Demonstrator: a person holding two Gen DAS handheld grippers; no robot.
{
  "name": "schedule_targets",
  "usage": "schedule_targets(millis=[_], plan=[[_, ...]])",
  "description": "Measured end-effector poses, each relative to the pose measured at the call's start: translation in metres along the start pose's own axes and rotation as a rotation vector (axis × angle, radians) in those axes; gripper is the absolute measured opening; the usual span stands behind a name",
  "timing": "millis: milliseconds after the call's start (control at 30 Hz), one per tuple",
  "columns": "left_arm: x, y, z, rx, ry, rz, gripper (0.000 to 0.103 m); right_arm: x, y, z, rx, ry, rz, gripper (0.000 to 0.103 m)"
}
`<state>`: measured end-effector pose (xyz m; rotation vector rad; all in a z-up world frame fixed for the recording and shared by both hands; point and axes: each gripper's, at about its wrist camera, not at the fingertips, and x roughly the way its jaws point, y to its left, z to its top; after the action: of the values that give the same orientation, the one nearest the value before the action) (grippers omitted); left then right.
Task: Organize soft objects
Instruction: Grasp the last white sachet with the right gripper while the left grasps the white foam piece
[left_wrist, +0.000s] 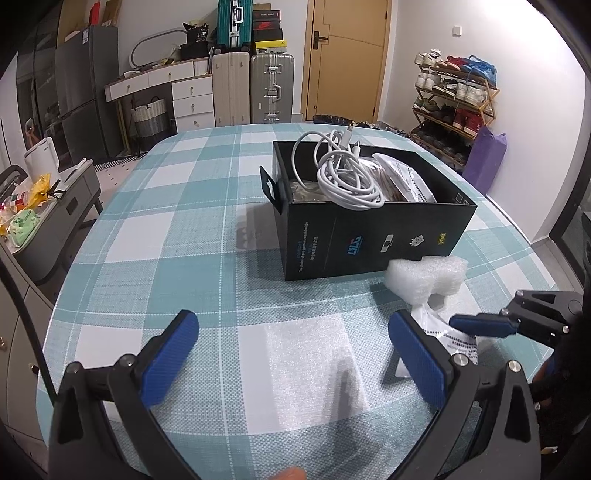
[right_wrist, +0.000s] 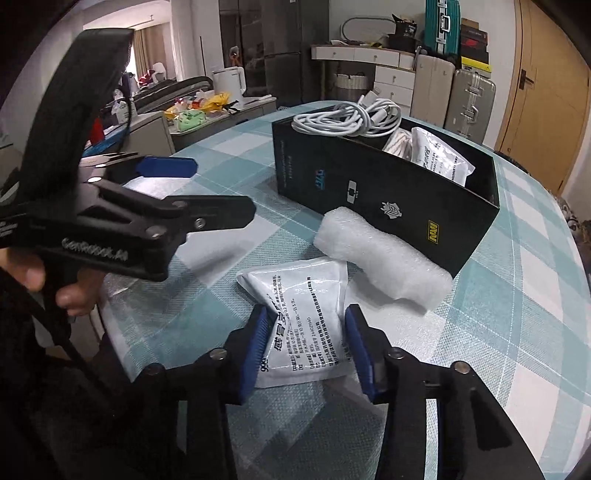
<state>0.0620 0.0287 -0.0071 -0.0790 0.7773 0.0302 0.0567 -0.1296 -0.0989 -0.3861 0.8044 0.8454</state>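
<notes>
Blue-padded fingers of the right tool (right_wrist: 306, 345) are seen nearest the lens in the right wrist view, set on either side of a white printed sachet (right_wrist: 301, 325) that lies flat on the worktop (right_wrist: 535, 332). The pads stand close against the sachet's two edges, but the sachet is not lifted, and it cannot be told whether it is clamped. Just beyond the sachet, a white foam roll (right_wrist: 380, 258) is laid on the checked cloth, touching the near wall of a black box (right_wrist: 388, 206). Inside the box, a coil of white cable (right_wrist: 347, 118) is heaped at the far left end, and a second white sachet (right_wrist: 441, 157) is propped toward the right end.

In the left wrist view, the left tool (left_wrist: 293, 354) is held released, its fingers spread wide over a thin sheet of white foam (left_wrist: 314, 373) spread flat on the worktop (left_wrist: 147, 240); nothing is gripped. The right tool (left_wrist: 480, 325) is seen at the right edge, over the white printed sachet (left_wrist: 460, 343). The foam roll (left_wrist: 424, 277) lies beyond it against the black box (left_wrist: 369, 236), from which the coil of white cable (left_wrist: 347, 177) rises above the rim.
</notes>
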Motion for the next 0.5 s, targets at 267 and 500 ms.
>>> schedule_targets(millis=[267,500], plan=[[-0.006,-0.002,0.001,0.005,-0.012,-0.001,0.103,-0.016,0.007,-0.007,-0.035,-0.026,0.046,0.034],[-0.012,-0.002,0.004,0.001,-0.024,-0.002,0.103,-0.034,0.008,-0.011,-0.034,-0.07,0.048,0.033]])
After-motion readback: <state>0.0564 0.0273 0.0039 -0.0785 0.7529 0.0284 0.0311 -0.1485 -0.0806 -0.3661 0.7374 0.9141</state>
